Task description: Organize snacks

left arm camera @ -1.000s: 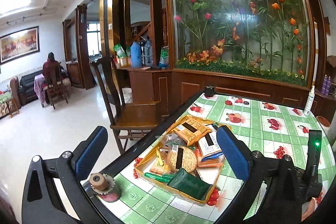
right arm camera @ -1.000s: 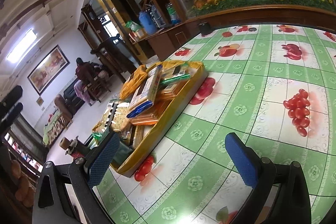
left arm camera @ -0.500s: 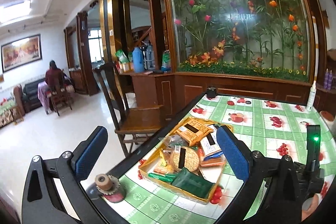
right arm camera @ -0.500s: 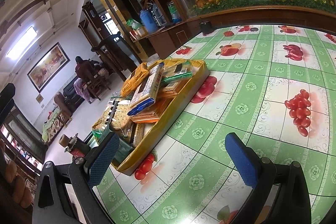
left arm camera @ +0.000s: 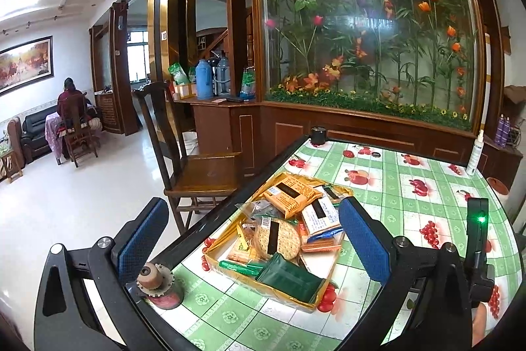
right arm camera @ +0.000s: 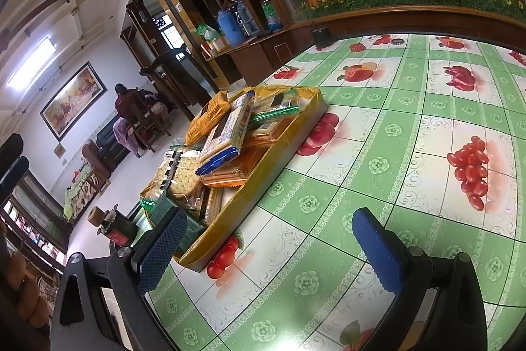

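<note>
Both tools hang wide open and empty — the left gripper [left arm camera: 253, 239] above the yellow tray [left arm camera: 292, 294], the right gripper [right arm camera: 269, 247] low over the green tablecloth [right arm camera: 388, 134] beside it. The tray sits near the table's edge, heaped with snack packets [left arm camera: 289, 219] — a round cracker pack [left arm camera: 277, 240] among them.

We've pulled the left gripper [left arm camera: 253, 239] back and up a bit, so the yellow tray [left arm camera: 230, 265] of snacks looks smaller and more of the wooden chair [left arm camera: 200, 173] shows. The right gripper [right arm camera: 273, 249] tilted up slightly too, and the tray [right arm camera: 259, 186] slid a little lower in its view.
</note>
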The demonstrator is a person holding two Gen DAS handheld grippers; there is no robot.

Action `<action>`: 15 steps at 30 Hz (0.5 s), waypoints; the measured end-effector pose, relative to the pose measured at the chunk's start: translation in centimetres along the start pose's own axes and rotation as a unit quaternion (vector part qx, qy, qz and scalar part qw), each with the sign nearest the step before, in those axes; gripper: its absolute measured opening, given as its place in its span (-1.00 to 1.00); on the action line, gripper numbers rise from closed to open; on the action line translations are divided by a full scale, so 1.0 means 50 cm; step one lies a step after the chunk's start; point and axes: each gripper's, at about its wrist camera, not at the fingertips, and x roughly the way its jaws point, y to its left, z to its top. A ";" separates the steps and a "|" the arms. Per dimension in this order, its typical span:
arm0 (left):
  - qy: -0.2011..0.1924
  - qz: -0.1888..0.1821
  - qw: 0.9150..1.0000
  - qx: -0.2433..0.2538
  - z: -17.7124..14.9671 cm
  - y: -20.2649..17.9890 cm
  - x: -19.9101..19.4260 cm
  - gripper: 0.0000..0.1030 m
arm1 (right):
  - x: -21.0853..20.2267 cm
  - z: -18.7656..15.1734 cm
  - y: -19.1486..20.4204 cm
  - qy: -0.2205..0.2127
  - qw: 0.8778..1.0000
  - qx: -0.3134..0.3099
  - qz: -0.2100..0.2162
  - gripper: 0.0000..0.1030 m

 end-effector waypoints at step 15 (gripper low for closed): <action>-0.005 -0.017 1.000 0.011 0.005 -0.012 -0.003 1.00 | 0.010 -0.006 -0.004 0.003 1.000 -0.002 -0.002 0.97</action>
